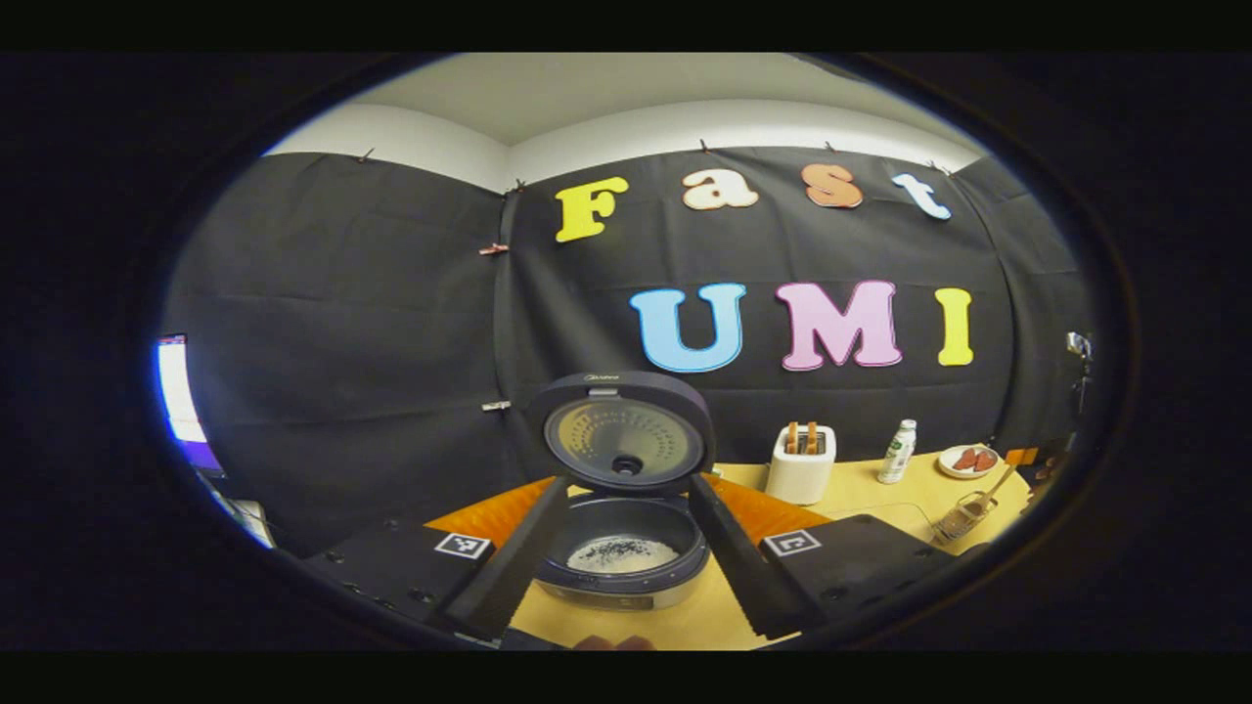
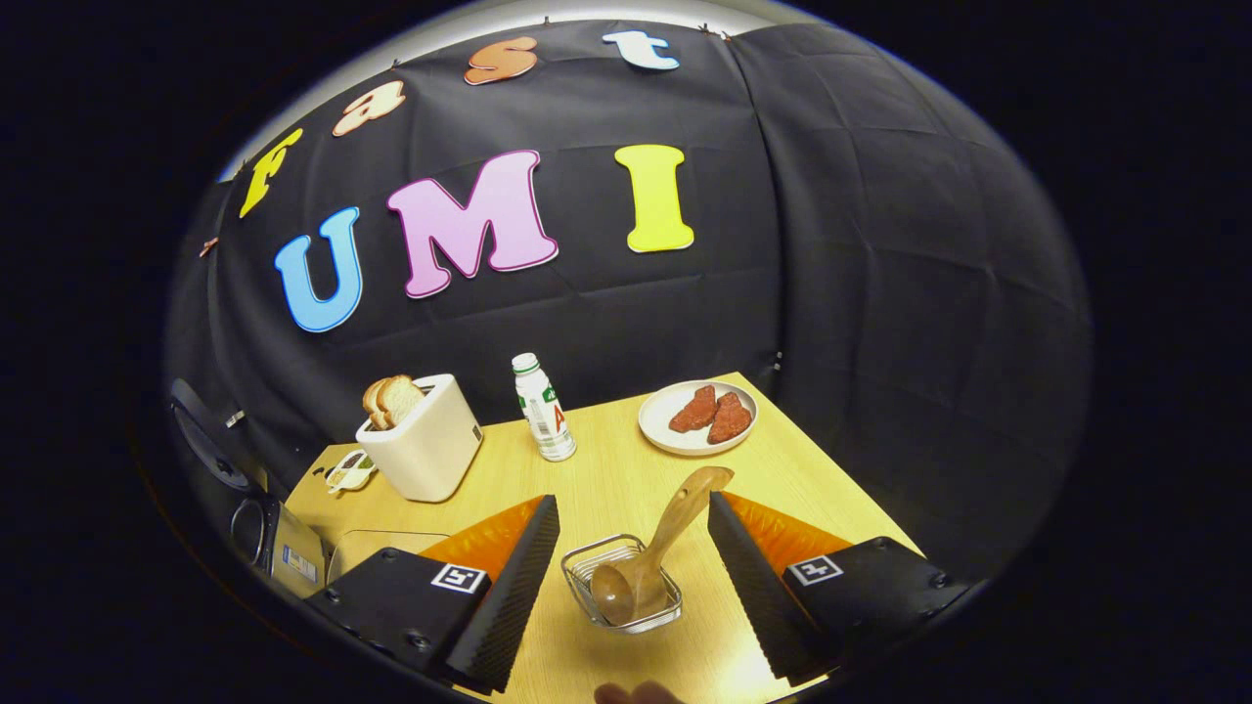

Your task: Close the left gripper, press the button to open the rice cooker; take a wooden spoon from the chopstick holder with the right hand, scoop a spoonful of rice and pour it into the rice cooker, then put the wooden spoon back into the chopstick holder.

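We see the rice cooker point(image 1: 623, 548) in the left gripper view with its lid point(image 1: 623, 437) standing straight up, and some rice with dark bits lies at the bottom of the pot. Our left gripper point(image 1: 626, 577) has its fingers spread wide, one on each side of the cooker, holding nothing. In the right gripper view our right gripper point(image 2: 631, 587) is wide open too, and the chopstick holder point(image 2: 622, 592) sits on the table point(image 2: 606, 469) between its fingers. The wooden spoon point(image 2: 657, 552) rests in it, bowl down, with the handle leaning far and to the right. We think the spoon could slip or turn if we pinch the slanted handle badly. The light wire holder could tip or slide if we bump it. The milk bottle point(image 2: 544, 408) and toaster point(image 2: 423, 437) stand farther back, so a wide swing could knock them.
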`<state>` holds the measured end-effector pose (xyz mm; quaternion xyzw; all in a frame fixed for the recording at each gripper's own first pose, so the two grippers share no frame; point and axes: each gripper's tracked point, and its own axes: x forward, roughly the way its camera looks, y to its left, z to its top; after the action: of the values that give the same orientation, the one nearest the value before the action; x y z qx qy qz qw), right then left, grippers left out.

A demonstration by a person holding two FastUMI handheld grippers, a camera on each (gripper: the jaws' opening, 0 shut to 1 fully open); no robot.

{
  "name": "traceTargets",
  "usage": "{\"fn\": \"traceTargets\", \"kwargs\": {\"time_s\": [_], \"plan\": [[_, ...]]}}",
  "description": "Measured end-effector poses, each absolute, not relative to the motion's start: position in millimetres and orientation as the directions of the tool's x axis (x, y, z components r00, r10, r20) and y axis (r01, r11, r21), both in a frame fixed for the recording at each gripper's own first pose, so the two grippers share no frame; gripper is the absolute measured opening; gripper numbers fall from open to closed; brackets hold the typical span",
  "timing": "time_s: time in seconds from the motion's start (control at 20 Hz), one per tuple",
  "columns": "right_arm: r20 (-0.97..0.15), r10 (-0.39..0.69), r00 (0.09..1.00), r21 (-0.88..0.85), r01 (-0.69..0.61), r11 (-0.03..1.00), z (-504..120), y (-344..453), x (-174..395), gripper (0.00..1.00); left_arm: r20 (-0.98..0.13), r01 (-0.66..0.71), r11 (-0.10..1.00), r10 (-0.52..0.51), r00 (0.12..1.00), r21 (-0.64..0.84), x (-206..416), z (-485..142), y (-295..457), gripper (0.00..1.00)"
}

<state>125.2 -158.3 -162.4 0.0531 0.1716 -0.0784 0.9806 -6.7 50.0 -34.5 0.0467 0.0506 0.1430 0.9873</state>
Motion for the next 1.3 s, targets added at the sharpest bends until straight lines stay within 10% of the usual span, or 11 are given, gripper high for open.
{"fn": "traceTargets", "kwargs": {"time_s": [0.85,1.2,1.25,1.3], "plan": [[-0.437,-0.039,0.898,0.195,0.137,0.971,-212.6,-178.1,178.7,0.88,-0.135,-0.293,0.95,0.305,0.943,0.104,-18.3,-43.6,22.8,0.86],[-0.471,-0.044,0.881,0.212,0.162,0.964,-229.7,-187.8,181.2,0.46,-0.148,-0.294,0.949,0.309,0.94,0.113,-22.9,-46.9,16.7,0.86],[-0.469,-0.073,0.88,0.208,0.191,0.959,-219.9,-191.5,172.7,0.54,-0.149,-0.292,0.95,0.307,0.94,0.114,-22.5,-46.6,14.6,0.86],[-0.474,-0.07,0.877,0.221,0.196,0.955,-224.6,-192.6,176.9,0.3,-0.15,-0.29,0.95,0.305,0.94,0.116,-23.3,-47.1,13.3,0.86]]}}
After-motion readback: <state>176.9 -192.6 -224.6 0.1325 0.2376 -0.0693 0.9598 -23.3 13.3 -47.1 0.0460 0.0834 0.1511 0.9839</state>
